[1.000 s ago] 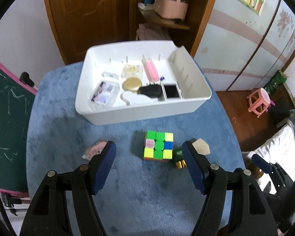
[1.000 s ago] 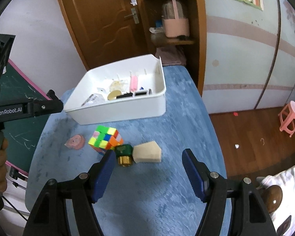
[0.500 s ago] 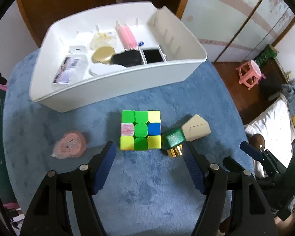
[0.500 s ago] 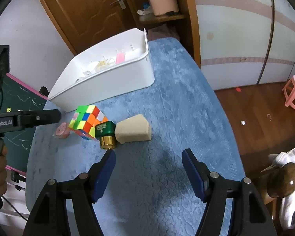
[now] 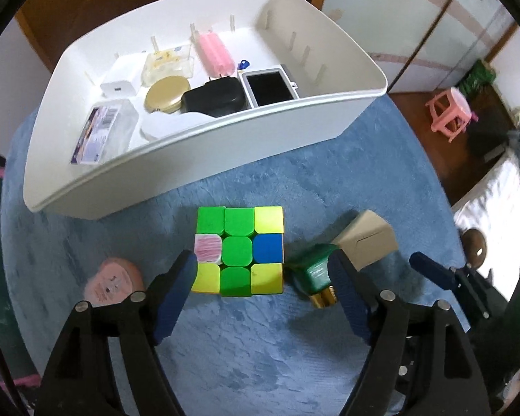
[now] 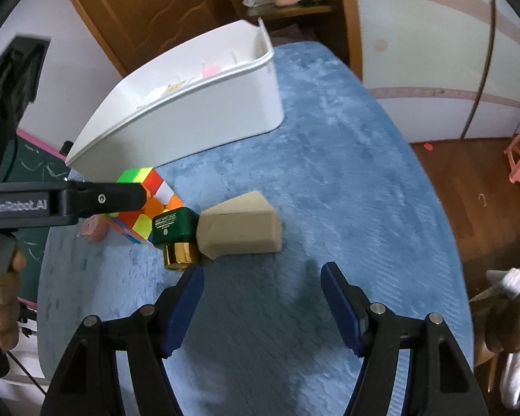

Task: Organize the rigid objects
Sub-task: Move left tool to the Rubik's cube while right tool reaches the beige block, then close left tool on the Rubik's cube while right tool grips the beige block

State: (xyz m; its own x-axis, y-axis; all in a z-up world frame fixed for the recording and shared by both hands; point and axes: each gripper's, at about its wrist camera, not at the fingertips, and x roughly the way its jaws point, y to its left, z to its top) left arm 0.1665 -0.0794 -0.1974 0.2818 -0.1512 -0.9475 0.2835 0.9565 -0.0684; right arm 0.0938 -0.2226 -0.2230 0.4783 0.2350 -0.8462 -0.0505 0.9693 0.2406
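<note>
A: Where is the left gripper [image 5: 261,270]?

B: Over the cube [image 5: 239,250] on the blue cloth [image 5: 260,346], its jaws opening, the cube between them with neither pad pressing on it.

A: And the right gripper [image 6: 261,282]?

B: Released, holding nothing, just short of the beige block [image 6: 241,225].

A: What else is loose?

B: A green-and-gold bottle [image 6: 173,235] between cube and block, touching the block, and a pink piece [image 5: 112,280] left of the cube. The white bin [image 5: 204,159] stands behind, part filled.

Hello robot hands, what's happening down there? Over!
Left gripper opening, straddling the puzzle cube, not gripping. Right gripper open, empty, near the beige box. Green bottle crowds the cube's side.
</note>
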